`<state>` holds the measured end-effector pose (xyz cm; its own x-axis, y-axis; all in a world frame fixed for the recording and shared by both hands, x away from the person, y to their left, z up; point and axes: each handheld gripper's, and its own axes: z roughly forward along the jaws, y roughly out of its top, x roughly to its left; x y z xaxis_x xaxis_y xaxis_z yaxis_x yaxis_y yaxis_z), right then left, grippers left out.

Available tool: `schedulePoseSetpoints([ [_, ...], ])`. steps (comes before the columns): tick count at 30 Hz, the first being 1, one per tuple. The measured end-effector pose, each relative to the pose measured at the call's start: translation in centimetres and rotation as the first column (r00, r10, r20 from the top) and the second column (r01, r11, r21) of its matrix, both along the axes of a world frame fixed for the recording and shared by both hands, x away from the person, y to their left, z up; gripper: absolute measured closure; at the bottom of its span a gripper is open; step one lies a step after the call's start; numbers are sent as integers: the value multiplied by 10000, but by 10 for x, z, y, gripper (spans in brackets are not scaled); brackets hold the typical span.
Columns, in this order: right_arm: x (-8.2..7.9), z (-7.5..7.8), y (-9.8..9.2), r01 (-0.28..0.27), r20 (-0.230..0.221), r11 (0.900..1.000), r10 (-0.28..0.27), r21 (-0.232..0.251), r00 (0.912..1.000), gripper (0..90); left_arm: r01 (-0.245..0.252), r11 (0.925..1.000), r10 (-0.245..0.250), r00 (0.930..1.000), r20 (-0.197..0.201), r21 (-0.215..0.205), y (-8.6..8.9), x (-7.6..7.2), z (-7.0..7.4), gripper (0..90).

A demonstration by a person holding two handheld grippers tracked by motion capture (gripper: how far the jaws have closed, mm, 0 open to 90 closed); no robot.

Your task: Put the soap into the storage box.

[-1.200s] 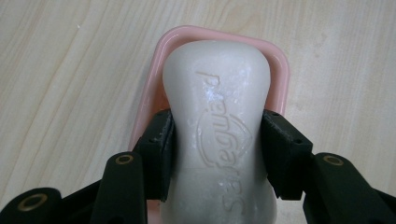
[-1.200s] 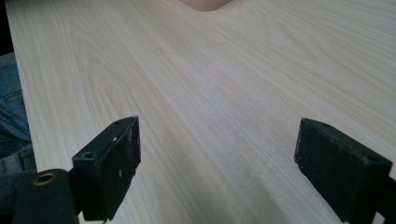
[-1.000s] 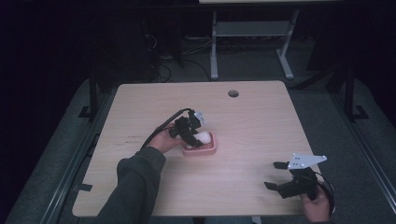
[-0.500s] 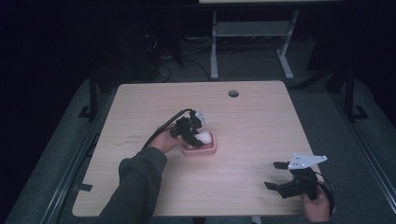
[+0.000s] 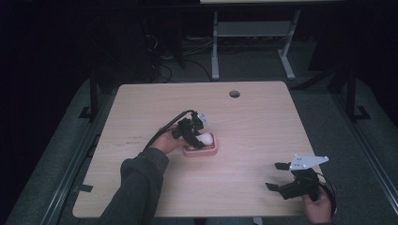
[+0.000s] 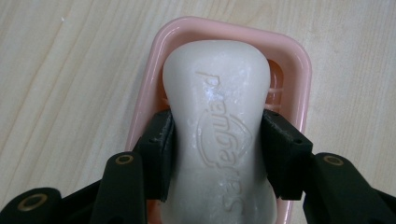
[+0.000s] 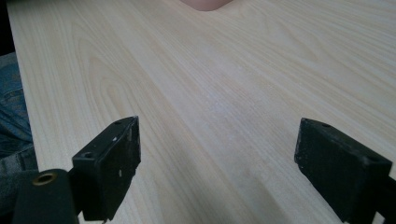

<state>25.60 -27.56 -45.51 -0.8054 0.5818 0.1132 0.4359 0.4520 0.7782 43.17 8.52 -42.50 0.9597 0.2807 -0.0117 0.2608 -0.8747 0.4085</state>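
High view: we find the left claw at the small pink plastic soap dish near the middle of the pale wooden worktop, the person's sleeved left forearm reaching in from below. Set against the two earlier pictures of this view, nothing has shifted: the claw, the dish and the white bar in it sit where they sat. The right claw rests low at the near right corner of the worktop, well apart from the dish, and has likewise kept its place.

Left gripper view: we note the two black pads pressed against the narrow waist of the white moulded bar of soap, one on each side, with no gap showing. The claw is pinching the soap. The bar lies lengthwise within the dish, its far end close to the far rim; we cannot tell whether its underside rests on the ribs or is just clear of them.

Right gripper view: the right claw stands spread wide over bare worktop, nothing between its jaws. A pink corner of the dish shows at the top edge.

Judgement: with no change over the last second, we read the grip as settled and the hand as paused. Whether the bar is about to be lifted out or has just been seated, the pictures do not decide.
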Motion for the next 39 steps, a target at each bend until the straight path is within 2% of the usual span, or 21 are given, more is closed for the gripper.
schedulePoseSetpoints([
  [5, 0, 0, 0, -3, -8, 10000, 3, -6, 10000, 142, -20, 10000, 21, 9999, -101, 54, 0, 1, -1, 491],
  [21, 0, 0, 1, -14, -20, 10000, 14, -20, 10000, 141, -6, 10000, 6, 10000, 9, 100, 0, 0, -1, 485],
  [24, 0, 0, 1, 0, -35, 10000, 0, -15, 10000, 142, -56, 10000, 57, 9999, 124, -71, 1, -1, 2, 458],
  [39, 0, 0, 2, -50, -7, 10000, 50, -62, 10000, 142, -62, 10000, 65, 9991, 411, -74, 4, -10, 14, 391],
])
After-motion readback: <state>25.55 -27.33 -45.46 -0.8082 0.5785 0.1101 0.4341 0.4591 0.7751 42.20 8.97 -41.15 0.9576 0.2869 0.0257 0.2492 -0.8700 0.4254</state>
